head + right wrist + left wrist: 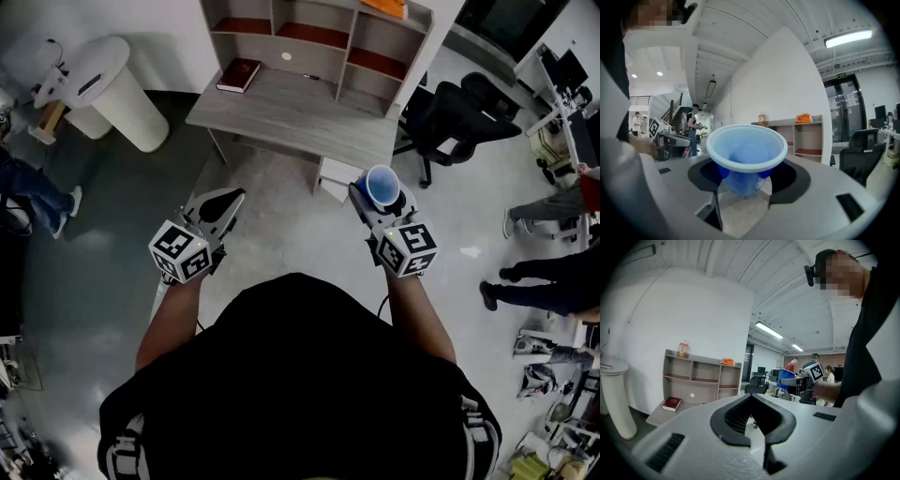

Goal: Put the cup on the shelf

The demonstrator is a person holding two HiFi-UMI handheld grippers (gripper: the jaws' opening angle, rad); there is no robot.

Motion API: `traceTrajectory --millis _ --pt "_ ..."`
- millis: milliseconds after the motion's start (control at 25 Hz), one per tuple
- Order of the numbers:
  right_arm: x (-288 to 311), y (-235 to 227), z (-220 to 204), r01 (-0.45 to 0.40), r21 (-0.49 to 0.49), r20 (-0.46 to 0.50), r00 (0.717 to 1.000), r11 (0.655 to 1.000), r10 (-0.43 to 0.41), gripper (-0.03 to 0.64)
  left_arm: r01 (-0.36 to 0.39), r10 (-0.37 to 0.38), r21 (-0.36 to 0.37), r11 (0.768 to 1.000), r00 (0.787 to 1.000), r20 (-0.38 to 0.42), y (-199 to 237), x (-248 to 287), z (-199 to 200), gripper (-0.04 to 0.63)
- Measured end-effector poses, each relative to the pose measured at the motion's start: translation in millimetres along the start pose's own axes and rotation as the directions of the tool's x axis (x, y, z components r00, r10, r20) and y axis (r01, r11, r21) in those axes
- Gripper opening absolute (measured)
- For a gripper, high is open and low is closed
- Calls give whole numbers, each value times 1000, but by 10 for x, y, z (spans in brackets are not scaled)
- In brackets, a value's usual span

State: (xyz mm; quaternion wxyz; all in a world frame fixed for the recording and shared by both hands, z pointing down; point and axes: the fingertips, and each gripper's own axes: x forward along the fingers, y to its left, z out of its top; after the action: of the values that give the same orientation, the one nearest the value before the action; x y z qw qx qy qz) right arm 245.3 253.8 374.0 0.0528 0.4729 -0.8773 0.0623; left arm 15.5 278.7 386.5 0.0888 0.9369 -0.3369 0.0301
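Note:
A blue cup (382, 186) with a pale inside stands upright between the jaws of my right gripper (376, 199), which is shut on it; in the right gripper view the cup (746, 150) fills the centre. My left gripper (228, 197) is held at the same height to the left, shut, with nothing in it; its fingertips (751, 397) meet. The grey shelf unit (319, 37) with open compartments stands on a desk (291, 112) ahead of both grippers, some way off. It also shows as the shelf (701, 376) in the left gripper view and the shelf (806, 136) in the right gripper view.
A red book (238, 74) lies on the desk's left part. An orange object (384, 7) and a bottle (683, 349) sit on top of the shelf. A white bin (117, 89) stands left, a black office chair (455, 112) right. People (553, 272) stand at the right.

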Motion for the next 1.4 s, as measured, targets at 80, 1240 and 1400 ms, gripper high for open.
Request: traceTrajectory --millis 80,1240,1400 --pt "31 14 -11 -5 9 -2 1000 1000 5 270 -6 6 -1 1000 1000 7 24 -30 12 18" --pt "11 -436 28 -28 6 16 999 1000 28 252 -11 11 -15 1000 999 -38 -208 407 -112 18" --pt "80 -491 8 -33 8 3 999 999 33 252 -7 7 -18 1000 999 -42 -182 493 -121 18"
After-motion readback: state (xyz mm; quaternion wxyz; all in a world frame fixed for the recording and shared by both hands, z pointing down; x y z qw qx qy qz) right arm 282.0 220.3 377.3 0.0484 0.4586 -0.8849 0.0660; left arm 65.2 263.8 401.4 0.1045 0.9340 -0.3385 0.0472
